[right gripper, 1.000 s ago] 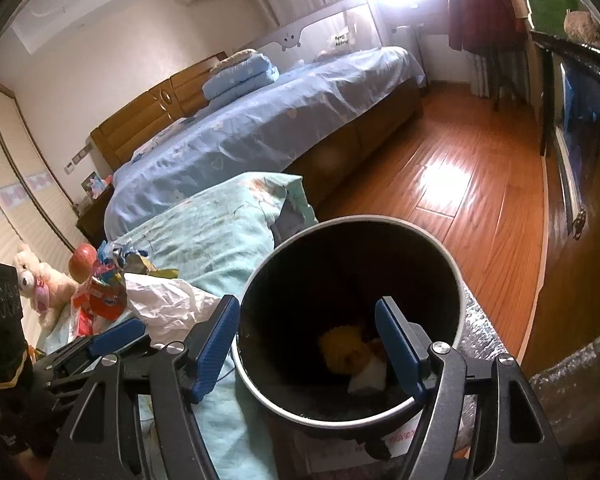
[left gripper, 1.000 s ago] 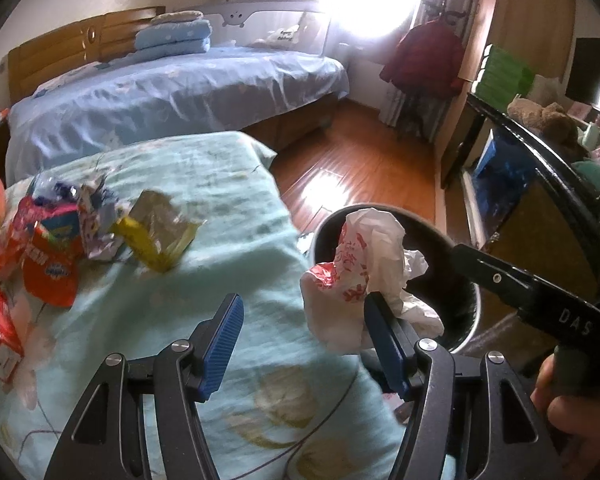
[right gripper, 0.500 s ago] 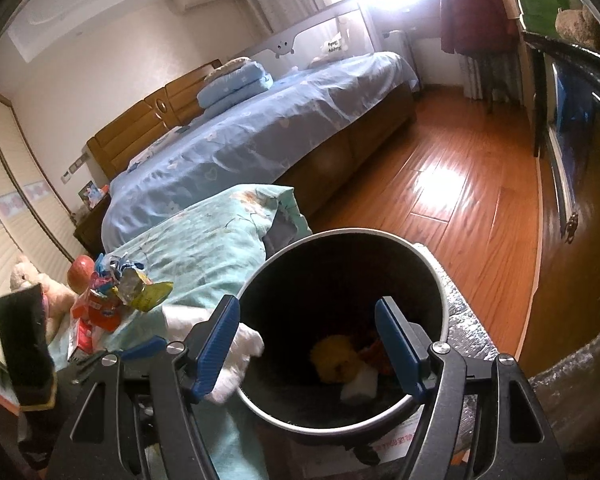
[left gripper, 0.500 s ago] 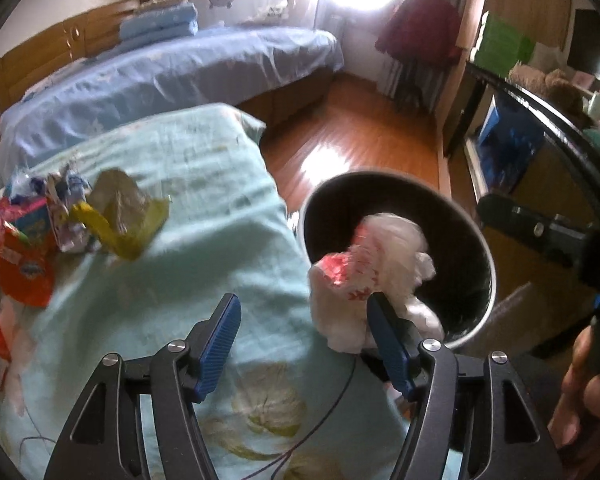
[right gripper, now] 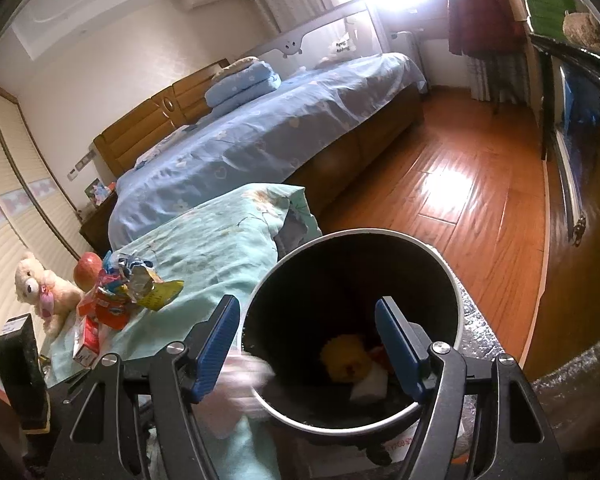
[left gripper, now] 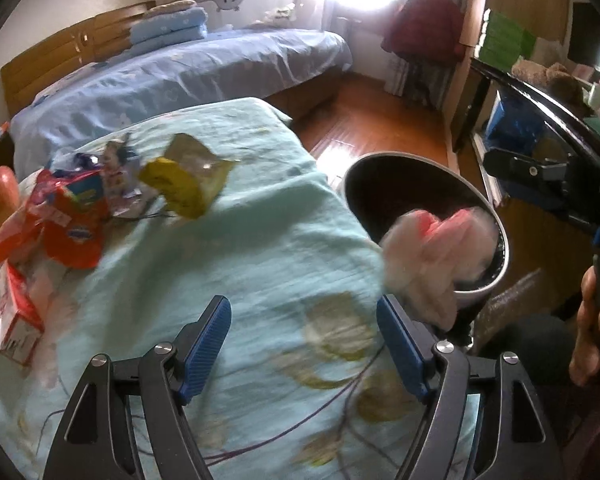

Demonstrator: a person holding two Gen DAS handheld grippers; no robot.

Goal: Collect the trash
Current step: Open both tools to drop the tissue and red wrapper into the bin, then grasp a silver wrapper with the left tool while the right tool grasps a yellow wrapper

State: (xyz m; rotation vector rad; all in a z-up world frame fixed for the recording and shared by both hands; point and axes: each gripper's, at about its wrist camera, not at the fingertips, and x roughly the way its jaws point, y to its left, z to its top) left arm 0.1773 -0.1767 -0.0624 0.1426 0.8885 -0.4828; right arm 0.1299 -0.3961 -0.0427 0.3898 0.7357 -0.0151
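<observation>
Bedroom table cloth [left gripper: 260, 248] carries wrappers [left gripper: 184, 184]; both grippers [left gripper: 304, 344] [right gripper: 306, 340] gape, white bag [left gripper: 432, 252] blurred at the bin [right gripper: 452, 280] rim.

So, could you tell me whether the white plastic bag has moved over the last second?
Yes. The white plastic bag has gone right off the bedspread, onto the bin's rim.

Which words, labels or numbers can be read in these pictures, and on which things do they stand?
"DA": white letters, cut off by the frame edge, on the black right gripper body.
Orange snack packet: blue logo, too blurred to read.
Red and white carton: print too blurred.
Sign on the bed rail: too small to read.
</observation>
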